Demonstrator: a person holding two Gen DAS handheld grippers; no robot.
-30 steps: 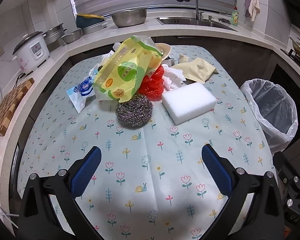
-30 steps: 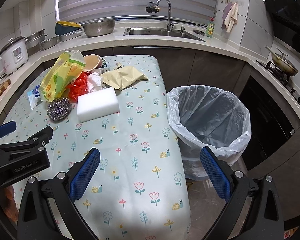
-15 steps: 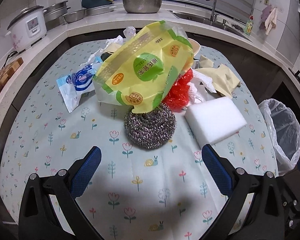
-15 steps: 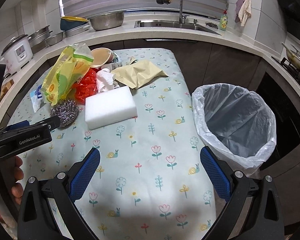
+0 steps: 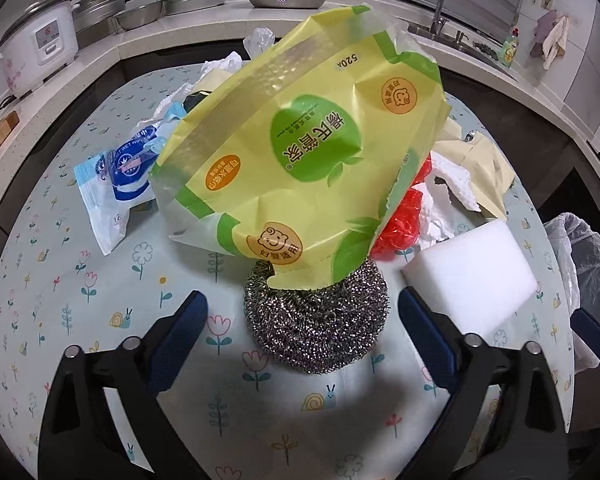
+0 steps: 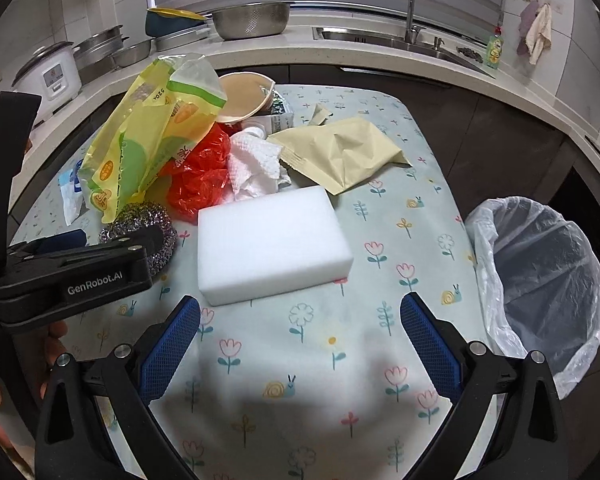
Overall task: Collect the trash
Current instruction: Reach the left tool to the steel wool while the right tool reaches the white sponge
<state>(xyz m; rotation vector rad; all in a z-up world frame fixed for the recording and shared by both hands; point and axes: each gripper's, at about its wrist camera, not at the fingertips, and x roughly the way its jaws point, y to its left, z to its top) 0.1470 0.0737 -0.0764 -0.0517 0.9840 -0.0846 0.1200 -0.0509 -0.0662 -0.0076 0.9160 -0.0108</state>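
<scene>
Flowered tablecloth: left gripper has advanced onto steel scourer, jaws narrowing, apparently untouched; right gripper gapes nearer sponge.

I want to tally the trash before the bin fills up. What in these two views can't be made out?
- Left wrist view: the yellow-green bag hides most of the pile behind it and overhangs the top of the steel scourer.
- Right wrist view: the paper bowl has its contents half hidden by the bag.
- Right wrist view: the left gripper covers part of the scourer.
- Both views: the trash bin shows no floor; its bottom is cut off.
</scene>
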